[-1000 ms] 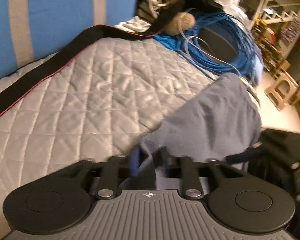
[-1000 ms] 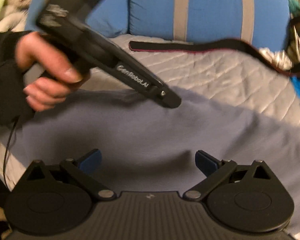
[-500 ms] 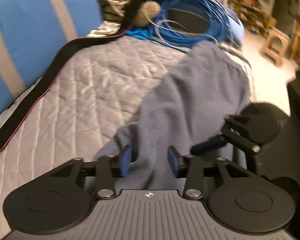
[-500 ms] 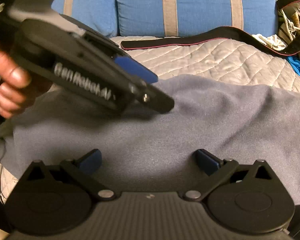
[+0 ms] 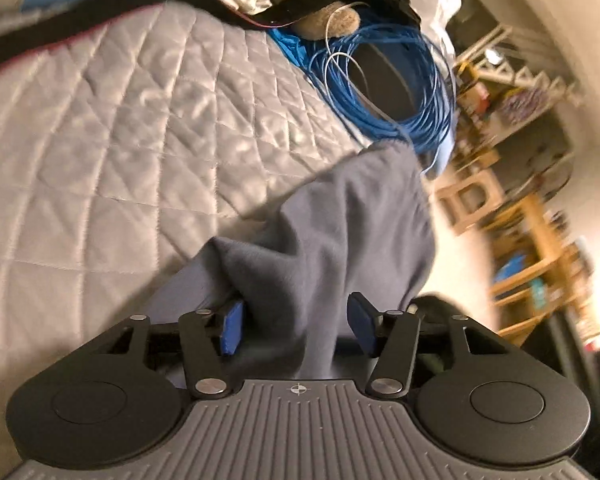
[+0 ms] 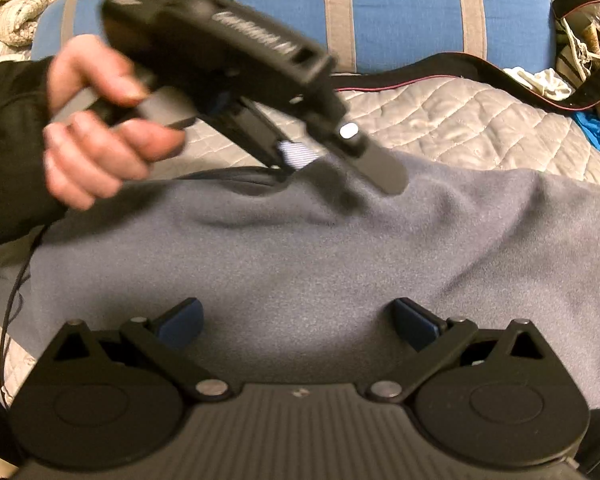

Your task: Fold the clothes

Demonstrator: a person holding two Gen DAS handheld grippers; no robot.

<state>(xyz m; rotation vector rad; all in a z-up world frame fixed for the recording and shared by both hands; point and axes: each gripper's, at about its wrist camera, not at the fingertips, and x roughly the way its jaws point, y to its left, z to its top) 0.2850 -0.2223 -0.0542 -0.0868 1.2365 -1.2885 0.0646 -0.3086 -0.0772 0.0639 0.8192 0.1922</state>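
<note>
A grey fleece garment lies spread over the quilted bed cover. One end of the grey garment reaches the bed's far edge in the left wrist view. My left gripper has its jaws opening, and a raised fold of the cloth stands loose between the blue pads. In the right wrist view a hand holds the left gripper tilted down at the garment's far edge. My right gripper hovers wide open just over the near part of the garment, with nothing pinched.
A black strap with a red edge lies across the quilt in front of blue cushions. A coil of blue cable sits at the bed's corner beside clutter. Beyond the bed edge stand a wooden stool and shelves.
The left gripper's jaws went from shut on the garment's edge to apart, and the cloth slackened between them. The left hand swung and rolled over the garment. The right gripper stayed open.
</note>
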